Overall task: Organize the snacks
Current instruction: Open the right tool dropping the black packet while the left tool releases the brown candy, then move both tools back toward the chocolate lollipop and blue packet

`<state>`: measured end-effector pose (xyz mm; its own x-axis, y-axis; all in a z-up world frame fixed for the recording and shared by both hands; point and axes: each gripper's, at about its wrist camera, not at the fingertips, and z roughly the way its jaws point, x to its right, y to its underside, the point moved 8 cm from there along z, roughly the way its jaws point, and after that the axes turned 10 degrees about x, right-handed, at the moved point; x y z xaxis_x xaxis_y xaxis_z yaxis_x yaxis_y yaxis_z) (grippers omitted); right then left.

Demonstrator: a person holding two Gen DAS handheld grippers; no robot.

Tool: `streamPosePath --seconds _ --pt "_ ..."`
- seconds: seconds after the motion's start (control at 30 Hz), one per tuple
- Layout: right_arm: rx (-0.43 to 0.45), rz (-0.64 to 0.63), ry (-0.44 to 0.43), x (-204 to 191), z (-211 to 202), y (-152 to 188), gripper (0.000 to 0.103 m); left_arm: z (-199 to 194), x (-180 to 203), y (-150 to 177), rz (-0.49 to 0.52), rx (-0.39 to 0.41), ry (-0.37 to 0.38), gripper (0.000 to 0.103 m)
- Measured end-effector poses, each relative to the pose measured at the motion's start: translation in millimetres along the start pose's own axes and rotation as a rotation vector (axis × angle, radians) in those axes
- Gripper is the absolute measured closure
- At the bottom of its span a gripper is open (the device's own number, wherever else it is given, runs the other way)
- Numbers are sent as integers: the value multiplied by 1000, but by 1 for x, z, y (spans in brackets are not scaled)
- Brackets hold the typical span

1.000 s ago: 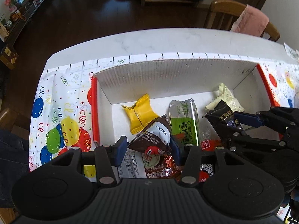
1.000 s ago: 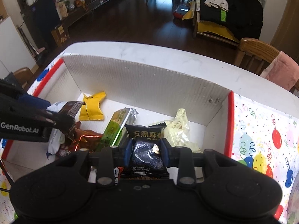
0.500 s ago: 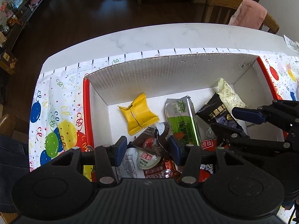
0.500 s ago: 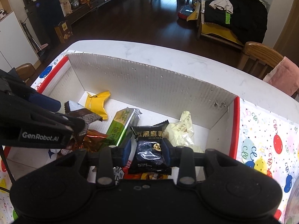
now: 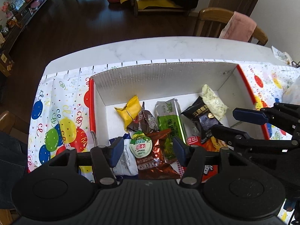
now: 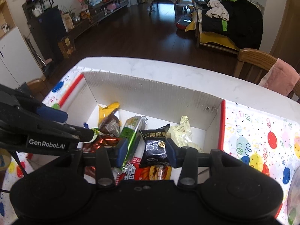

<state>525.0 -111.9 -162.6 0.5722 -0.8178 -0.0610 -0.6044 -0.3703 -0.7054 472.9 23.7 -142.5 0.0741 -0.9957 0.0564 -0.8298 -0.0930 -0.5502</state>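
A white cardboard box (image 5: 161, 75) (image 6: 150, 97) with red edges holds several snack packets. My left gripper (image 5: 147, 151) is open above its near left part, over a brown Oreo packet (image 5: 155, 159) and a green-lidded cup (image 5: 140, 146). A brown packet (image 5: 144, 121) lies loose beside a yellow packet (image 5: 129, 109). My right gripper (image 6: 146, 151) is open above the box's near right, with the black sesame packet (image 6: 154, 146) lying between its fingers. That packet also shows in the left wrist view (image 5: 202, 118). A green bar (image 5: 169, 120) and a pale packet (image 5: 213, 101) lie in the middle and right.
The box sits on a balloon-print cloth (image 5: 56, 120) over a white marble table (image 5: 150, 48). A wooden chair with a pink cloth (image 5: 236, 26) stands behind the table. A red packet (image 6: 135, 168) lies at the box's near edge.
My left gripper has let go of the brown packet, which now lies in the box. My right gripper has opened and let go of the black sesame packet. Both have drawn back.
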Motion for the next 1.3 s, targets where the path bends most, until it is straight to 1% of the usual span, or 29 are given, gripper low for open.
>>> streamPosePath --seconds 0.13,0.3,0.4,0.5,0.6,0.67,0.83,0.93,1.1,1.23,1.3 --pt "29 -2 -3 -4 -19 0 57 -17 0 5 -8 29 20 46" --pt "58 21 -5 -9 -40 4 56 -39 2 12 -5 68 34 46" --pt "74 39 -11 -12 -51 8 54 -52 5 17 -1 94 41 40" --pt "93 52 -14 -15 -62 11 52 -65 7 24 4 117 50 40" --pt "112 69 -32 -19 -74 16 47 -78 8 32 9 141 56 40" --pt "139 74 -44 -23 -86 19 38 -88 9 38 15 160 61 40" --pt "170 89 -65 -33 -105 30 37 -107 11 53 14 203 65 38" --pt "189 98 -81 -38 -116 37 28 -117 12 63 24 226 64 37" --pt "220 92 -109 -49 -132 48 23 -130 13 79 34 262 57 37" --pt "237 65 -109 -56 -141 59 17 -138 13 95 32 276 69 36" --pt "240 53 -122 -60 -145 67 16 -141 14 104 37 279 79 33"
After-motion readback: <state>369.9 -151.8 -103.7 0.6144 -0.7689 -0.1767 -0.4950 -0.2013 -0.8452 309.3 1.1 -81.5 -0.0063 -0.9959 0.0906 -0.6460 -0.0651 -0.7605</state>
